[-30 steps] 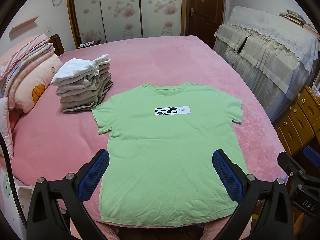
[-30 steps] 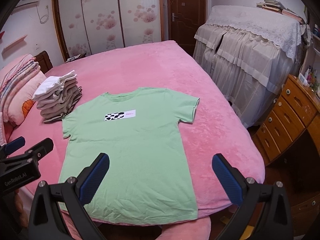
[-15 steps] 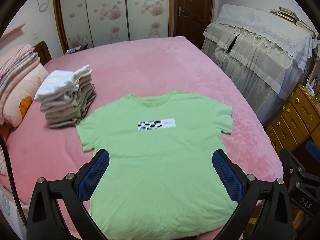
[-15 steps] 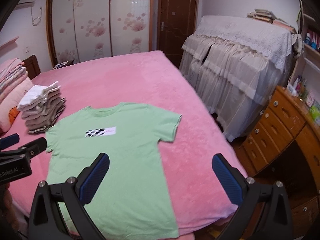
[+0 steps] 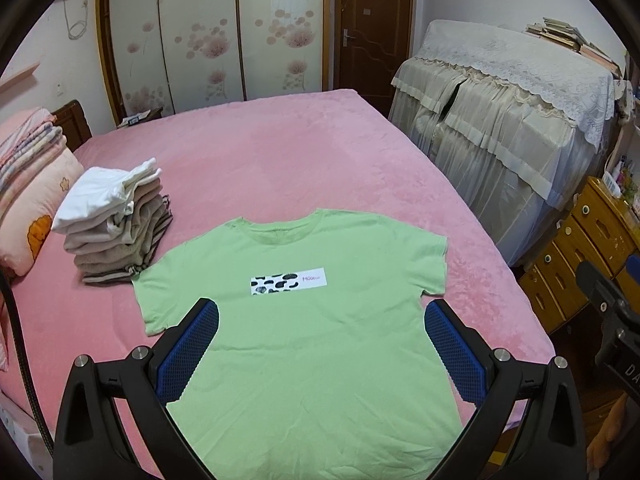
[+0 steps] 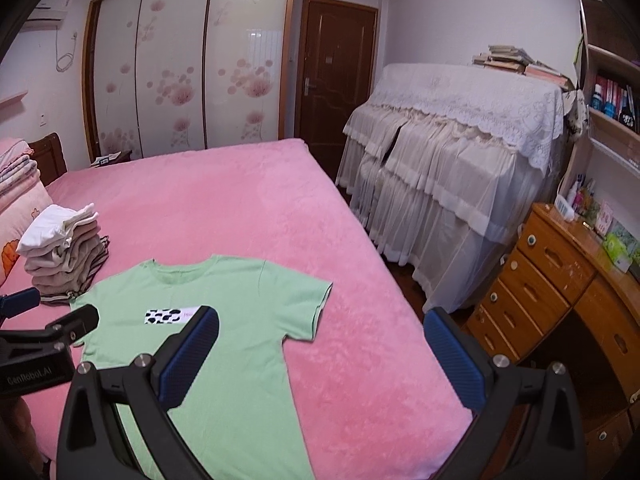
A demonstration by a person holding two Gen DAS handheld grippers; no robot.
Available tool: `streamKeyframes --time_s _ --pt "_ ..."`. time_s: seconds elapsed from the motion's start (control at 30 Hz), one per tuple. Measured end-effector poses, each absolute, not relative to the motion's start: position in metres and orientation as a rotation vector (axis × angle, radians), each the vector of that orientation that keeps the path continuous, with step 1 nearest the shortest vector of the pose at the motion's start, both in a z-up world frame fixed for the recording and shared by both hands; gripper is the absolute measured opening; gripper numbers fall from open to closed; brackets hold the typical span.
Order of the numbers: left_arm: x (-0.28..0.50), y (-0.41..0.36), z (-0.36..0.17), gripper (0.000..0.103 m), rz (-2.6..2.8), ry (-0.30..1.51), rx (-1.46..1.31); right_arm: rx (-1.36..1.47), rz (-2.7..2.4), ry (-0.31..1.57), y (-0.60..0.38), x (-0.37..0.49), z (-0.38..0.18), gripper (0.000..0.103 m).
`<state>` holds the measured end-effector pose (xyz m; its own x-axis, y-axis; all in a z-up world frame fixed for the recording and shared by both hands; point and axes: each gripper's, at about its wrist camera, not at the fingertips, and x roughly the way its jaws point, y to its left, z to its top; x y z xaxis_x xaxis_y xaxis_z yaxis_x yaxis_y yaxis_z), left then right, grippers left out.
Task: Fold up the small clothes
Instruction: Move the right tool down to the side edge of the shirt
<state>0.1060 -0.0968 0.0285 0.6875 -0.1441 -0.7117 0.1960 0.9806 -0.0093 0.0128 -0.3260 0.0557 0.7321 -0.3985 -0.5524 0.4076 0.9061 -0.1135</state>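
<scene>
Green T-shirt (image 5: 316,320) spread flat at 6 o'clock on pink bed (image 5: 280,160), folded stack (image 5: 116,224) at 9. Left tongs (image 5: 320,344) and right tongs (image 6: 320,352) gaping wide, empty, above it. Risk: plush cover bunching under a one-layer pinch, skewing the fold.

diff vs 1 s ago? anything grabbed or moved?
Both cameras pulled up and back, the right gripper also swinging right toward the dresser. Nothing grabbed: left gripper and right stay open. Green T-shirt and folded stack unmoved on the bed.

Both claws — left (image 5: 322,320), right (image 6: 320,330) — agape, empty
</scene>
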Motion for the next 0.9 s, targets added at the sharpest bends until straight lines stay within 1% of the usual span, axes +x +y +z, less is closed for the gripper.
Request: streamKeyframes --time_s 0.37,0.5,0.67,0.7,0.77,0.83,0.9 --pt "0.135 -0.138 0.019 0.102 -0.23 0.769 0.083 -0.004 -0.455 0.591 -0.352 0.035 0.048 0.103" --pt "0.153 -0.164 0.001 0.102 -0.3 0.784 0.082 -0.032 -0.458 0.609 -0.365 0.054 0.037 0.103" --pt "0.183 -0.19 -0.039 0.102 -0.292 0.844 0.079 -0.107 -0.454 0.613 -0.377 0.077 0.019 0.103" --pt "0.189 -0.196 -0.05 0.102 -0.29 0.848 0.09 -0.115 -0.45 0.621 -0.38 0.084 0.014 0.102" --pt "0.2 -0.208 -0.071 0.102 -0.283 0.853 0.114 -0.111 -0.435 0.649 -0.391 0.098 0.003 0.097" --pt "0.211 -0.219 -0.091 0.102 -0.297 0.872 0.122 -0.076 -0.406 0.706 -0.408 0.114 -0.013 0.088" --pt "0.223 -0.228 -0.112 0.102 -0.304 0.893 0.127 -0.031 -0.375 0.754 -0.423 0.127 -0.028 0.084"
